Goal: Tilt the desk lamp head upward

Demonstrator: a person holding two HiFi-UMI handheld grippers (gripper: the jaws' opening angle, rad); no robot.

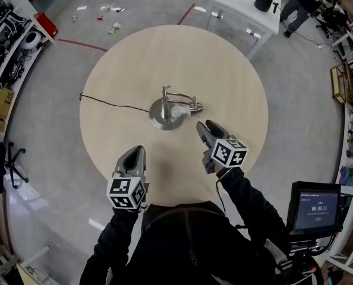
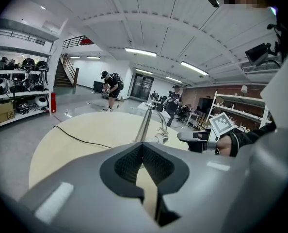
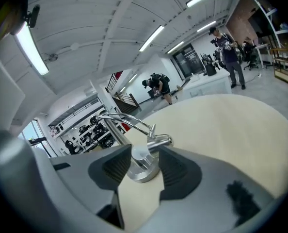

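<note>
A silver desk lamp stands at the middle of the round wooden table (image 1: 224, 70). Its round base (image 1: 163, 117) carries a bent arm, and the lamp head (image 1: 185, 108) hangs low, pointing right over the base. My right gripper (image 1: 202, 127) is just to the near right of the head, apart from it, jaws open and empty. In the right gripper view the lamp base (image 3: 143, 173) and head (image 3: 157, 141) show through the gap of the right gripper (image 3: 145, 152). My left gripper (image 1: 136, 151) hovers near the table's front edge, well short of the lamp, its tips together in the left gripper view (image 2: 143, 145).
A black cord (image 1: 114, 104) runs left from the lamp base over the table edge. A white table (image 1: 243, 6) and a person (image 1: 301, 2) are at the back right. Shelving (image 1: 3, 46) lines the left wall. A monitor (image 1: 315, 208) stands at my right.
</note>
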